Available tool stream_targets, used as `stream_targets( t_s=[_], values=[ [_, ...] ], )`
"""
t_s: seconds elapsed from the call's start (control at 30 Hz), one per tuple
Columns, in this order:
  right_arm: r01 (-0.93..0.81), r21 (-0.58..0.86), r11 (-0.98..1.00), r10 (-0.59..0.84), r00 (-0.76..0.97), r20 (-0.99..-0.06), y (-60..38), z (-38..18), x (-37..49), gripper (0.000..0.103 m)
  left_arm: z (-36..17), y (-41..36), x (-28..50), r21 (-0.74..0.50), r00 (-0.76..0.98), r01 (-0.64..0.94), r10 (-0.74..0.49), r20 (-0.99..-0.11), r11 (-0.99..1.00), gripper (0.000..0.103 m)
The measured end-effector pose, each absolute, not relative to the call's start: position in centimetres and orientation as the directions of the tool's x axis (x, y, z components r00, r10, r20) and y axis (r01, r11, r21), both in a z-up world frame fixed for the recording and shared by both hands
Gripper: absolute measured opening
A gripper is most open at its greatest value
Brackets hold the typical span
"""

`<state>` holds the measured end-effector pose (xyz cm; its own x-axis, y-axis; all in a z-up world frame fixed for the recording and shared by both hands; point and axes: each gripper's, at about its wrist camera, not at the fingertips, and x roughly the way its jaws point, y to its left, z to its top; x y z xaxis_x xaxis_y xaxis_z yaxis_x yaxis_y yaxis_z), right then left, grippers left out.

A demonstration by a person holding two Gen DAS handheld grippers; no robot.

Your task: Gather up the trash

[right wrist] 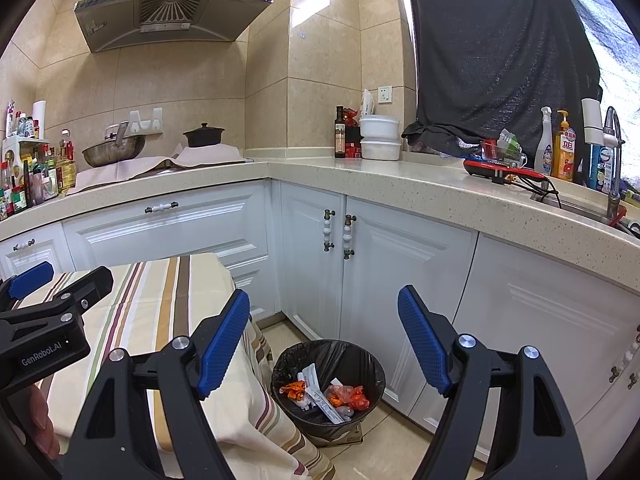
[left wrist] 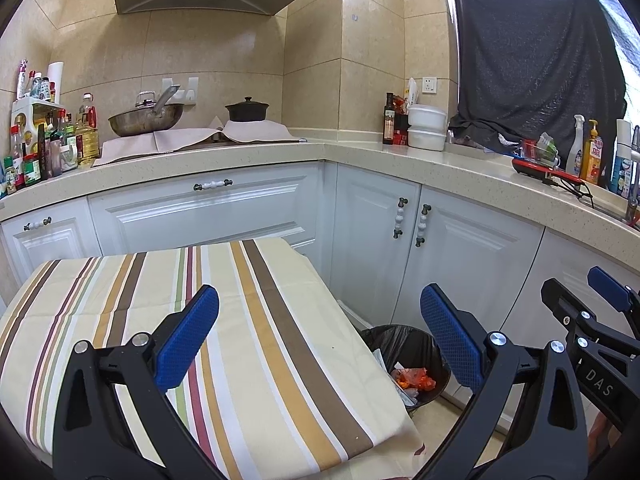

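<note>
Small table under a striped cloth [left wrist: 248,320], its top bare, floor tiles [right wrist: 280,336] carrying a black-lined trash bin [right wrist: 372,364] at the table's 3 o'clock

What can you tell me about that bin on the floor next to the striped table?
The trash bin is a round, dark container lined with a black plastic bag folded over its rim. It stands upright on the tiled floor, in the corner between the striped tablecloth and the white cabinets. Inside lie orange wrappers and white paper scraps. It has no lid, and neither hand-held gripper touches it.
</note>
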<state>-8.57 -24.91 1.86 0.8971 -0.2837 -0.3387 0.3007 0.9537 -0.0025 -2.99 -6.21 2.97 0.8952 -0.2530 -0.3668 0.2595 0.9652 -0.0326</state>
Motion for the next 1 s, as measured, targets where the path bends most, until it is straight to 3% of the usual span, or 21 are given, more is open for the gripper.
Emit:
stream_targets(
  t_s=[1.0],
  values=[
    [0.294, -0.013, 0.956, -0.281, 0.899, -0.337, -24.79, 1.84, -8.22, 0.075, 2.87, -6.0, -2.92, -0.043, 0.897, 0.258, -0.256, -0.36, 0.965, 0.098]
  ],
)
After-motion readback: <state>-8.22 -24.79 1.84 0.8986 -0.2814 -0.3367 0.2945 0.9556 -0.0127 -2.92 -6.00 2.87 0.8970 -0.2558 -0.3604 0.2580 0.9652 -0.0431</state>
